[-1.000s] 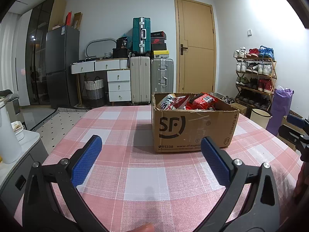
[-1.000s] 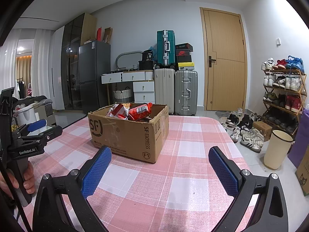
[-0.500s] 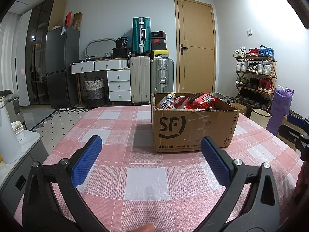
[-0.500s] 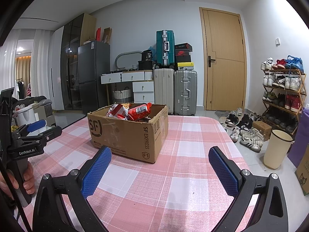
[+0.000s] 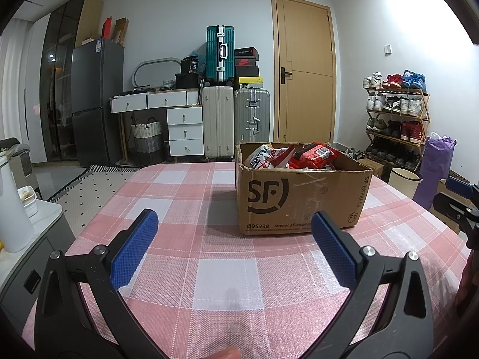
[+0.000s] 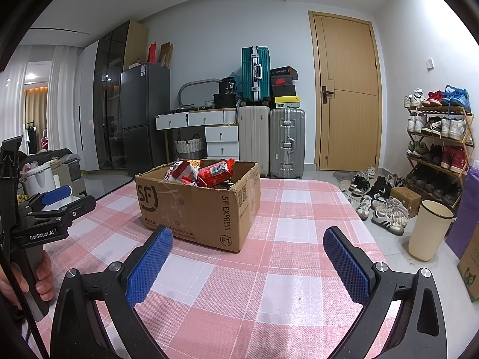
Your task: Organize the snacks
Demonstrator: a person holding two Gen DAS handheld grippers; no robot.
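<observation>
An open cardboard box (image 5: 299, 197) (image 6: 203, 206) marked SF stands on the pink checked tablecloth (image 5: 215, 269) (image 6: 284, 275). Red and white snack packets (image 5: 302, 154) (image 6: 206, 170) stick up out of it. My left gripper (image 5: 235, 233) hovers low over the cloth, short of the box, open and holding nothing. My right gripper (image 6: 247, 249) is open and holding nothing too, near the box's right front corner. The left gripper (image 6: 54, 206), held in a hand (image 6: 42, 275), also shows at the left edge of the right wrist view.
Beyond the table stand suitcases (image 5: 233, 119), a white drawer unit (image 5: 184, 133) and a grey fridge (image 5: 95, 101). A shoe rack (image 6: 440, 149), loose shoes (image 6: 377, 197) and a cream bin (image 6: 431, 233) lie off the table's right side. A white counter (image 5: 18, 233) sits left.
</observation>
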